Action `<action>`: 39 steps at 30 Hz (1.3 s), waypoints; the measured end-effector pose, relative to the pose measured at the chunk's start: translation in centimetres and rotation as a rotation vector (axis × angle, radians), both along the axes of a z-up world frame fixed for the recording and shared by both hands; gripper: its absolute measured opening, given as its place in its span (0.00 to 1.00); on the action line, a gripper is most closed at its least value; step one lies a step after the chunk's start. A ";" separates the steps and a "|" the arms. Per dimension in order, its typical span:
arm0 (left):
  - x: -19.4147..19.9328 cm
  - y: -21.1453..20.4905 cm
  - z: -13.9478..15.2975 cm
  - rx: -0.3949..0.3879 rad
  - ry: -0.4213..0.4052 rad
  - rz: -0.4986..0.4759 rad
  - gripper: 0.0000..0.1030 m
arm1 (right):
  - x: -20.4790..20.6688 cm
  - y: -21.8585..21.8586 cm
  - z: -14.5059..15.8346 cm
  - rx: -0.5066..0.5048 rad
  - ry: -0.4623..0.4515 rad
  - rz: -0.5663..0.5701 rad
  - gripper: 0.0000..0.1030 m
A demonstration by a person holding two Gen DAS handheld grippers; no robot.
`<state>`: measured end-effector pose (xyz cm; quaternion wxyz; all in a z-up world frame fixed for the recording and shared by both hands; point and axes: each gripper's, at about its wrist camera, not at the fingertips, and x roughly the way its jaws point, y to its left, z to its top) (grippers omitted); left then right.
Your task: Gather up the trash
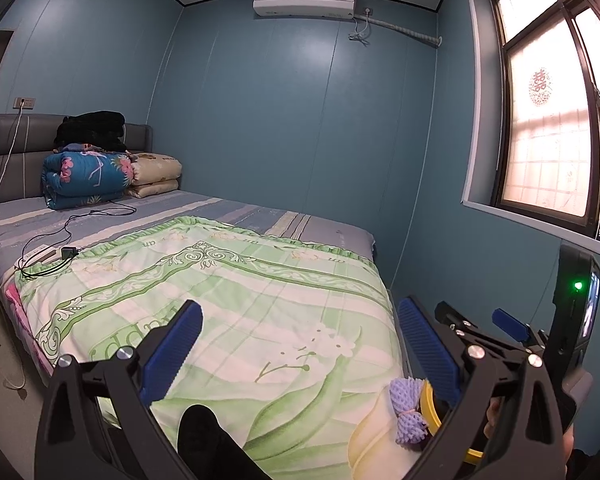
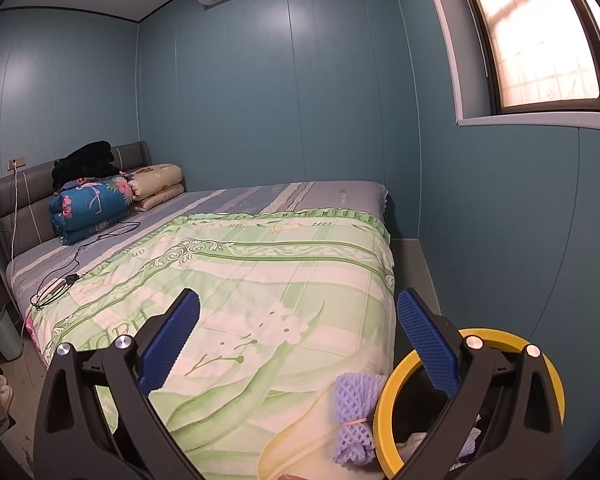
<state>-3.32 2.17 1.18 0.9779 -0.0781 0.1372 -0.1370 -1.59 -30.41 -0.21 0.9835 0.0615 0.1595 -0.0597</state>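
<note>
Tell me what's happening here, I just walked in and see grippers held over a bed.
A person is collecting trash in a bedroom, holding a gripper in each hand. The left gripper and right gripper are both open and hold nothing. A purple foam net, tied with a rubber band, lies on the green bedspread near the bed's corner, right beside a yellow-rimmed bin that already holds some scraps.

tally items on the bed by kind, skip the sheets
Folded quilts: 2 (blue floral, beige)
Black clothing pile: 1
Power strip with its black plug and cable: 1
Purple foam net: 1
Total: 5
The yellow-rimmed bin stands beside the bed, not counted.
</note>
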 end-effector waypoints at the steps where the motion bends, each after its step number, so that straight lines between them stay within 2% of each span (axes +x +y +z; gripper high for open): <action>1: 0.0 -0.1 0.0 0.002 0.000 0.000 0.92 | 0.0 0.0 -0.1 0.001 0.001 0.003 0.92; 18: 0.0 -1.2 -0.3 0.025 -0.001 -0.018 0.92 | 0.4 -1.0 -1.0 0.049 0.028 -0.008 0.92; 39: 0.5 -1.1 -0.5 0.016 0.021 -0.025 0.92 | 0.7 -0.6 -1.1 0.042 0.049 0.008 0.92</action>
